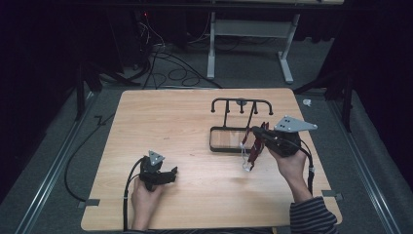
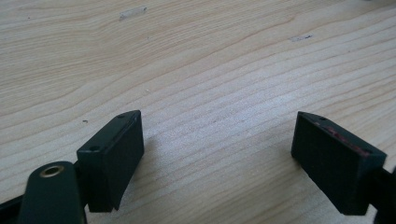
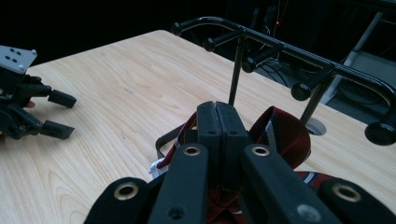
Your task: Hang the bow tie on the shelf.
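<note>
Overhead, a wooden table (image 1: 195, 146) carries a black rack (image 1: 241, 105) with a curved top bar, short pegs and a flat tray base (image 1: 226, 141), standing right of centre. Just right of the rack, the right gripper (image 1: 256, 132) is held up off the table in the person's right hand (image 1: 292, 163), a striped sleeve (image 1: 314, 214) showing at the bottom edge. Its jaws are pressed together on a dark red strap (image 1: 254, 148) with a pale stripe, which hangs from them down beside the tray's front right corner, a small whitish piece (image 1: 246, 163) dangling at its lower end. From the right gripper view, the closed jaws meet with no gap, the strap (image 3: 280, 133) loops out behind and beneath them, and the rack's pegs (image 3: 254, 58) rise close beyond. Whether the strap touches the rack cannot be told. Well apart, near the front left of the table, the left gripper (image 1: 171, 174) sits low in the left hand (image 1: 145, 197), its cable (image 1: 127, 195) trailing back toward the person. The left gripper view shows both fingers (image 2: 114, 154) spread wide with bare wood grain between them, close to the surface; the right gripper view also catches that gripper (image 3: 60, 114), jaws parted.
</note>
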A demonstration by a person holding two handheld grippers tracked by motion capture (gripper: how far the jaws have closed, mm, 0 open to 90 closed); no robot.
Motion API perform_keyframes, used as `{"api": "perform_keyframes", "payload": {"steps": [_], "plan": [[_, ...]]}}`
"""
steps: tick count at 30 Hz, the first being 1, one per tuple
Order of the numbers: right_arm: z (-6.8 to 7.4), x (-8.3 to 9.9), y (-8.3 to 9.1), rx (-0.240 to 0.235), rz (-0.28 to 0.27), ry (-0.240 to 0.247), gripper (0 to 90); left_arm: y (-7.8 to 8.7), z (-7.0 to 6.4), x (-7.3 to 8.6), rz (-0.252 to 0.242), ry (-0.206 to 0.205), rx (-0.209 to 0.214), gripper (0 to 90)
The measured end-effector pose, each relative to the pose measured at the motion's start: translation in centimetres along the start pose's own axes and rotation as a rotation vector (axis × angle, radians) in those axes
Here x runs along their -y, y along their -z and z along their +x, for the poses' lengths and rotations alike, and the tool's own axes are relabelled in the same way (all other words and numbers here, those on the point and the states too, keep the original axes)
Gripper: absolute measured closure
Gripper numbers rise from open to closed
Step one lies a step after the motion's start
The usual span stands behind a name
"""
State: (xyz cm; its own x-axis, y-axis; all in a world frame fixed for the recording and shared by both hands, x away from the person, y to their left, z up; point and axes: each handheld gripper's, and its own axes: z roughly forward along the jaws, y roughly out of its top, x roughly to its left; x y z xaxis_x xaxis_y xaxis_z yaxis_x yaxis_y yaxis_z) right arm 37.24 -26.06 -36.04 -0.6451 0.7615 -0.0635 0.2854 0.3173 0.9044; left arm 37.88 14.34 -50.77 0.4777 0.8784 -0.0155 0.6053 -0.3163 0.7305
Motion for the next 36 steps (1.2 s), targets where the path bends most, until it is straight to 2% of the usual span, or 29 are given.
{"api": "perform_keyframes", "payload": {"steps": [12, 18, 27, 36], "plan": [[-0.5, -0.2, -0.7, 0.010, -0.005, -0.037, 90.0, 0.0, 0.0, 0.0, 0.000, 0.000, 0.000, 17.4], [-0.5, -0.3, -1.1, 0.015, 0.006, -0.040, 90.0, 0.0, 0.0, 0.0, -0.001, 0.000, -0.001, 17.4], [-0.4, -1.6, -1.7, 0.014, 0.016, -0.035, 90.0, 0.0, 0.0, 0.0, 0.000, -0.002, 0.001, 17.4], [-0.5, -2.8, -2.2, 0.037, 0.023, -0.039, 90.0, 0.0, 0.0, 0.0, -0.001, -0.002, 0.001, 17.4]]}}
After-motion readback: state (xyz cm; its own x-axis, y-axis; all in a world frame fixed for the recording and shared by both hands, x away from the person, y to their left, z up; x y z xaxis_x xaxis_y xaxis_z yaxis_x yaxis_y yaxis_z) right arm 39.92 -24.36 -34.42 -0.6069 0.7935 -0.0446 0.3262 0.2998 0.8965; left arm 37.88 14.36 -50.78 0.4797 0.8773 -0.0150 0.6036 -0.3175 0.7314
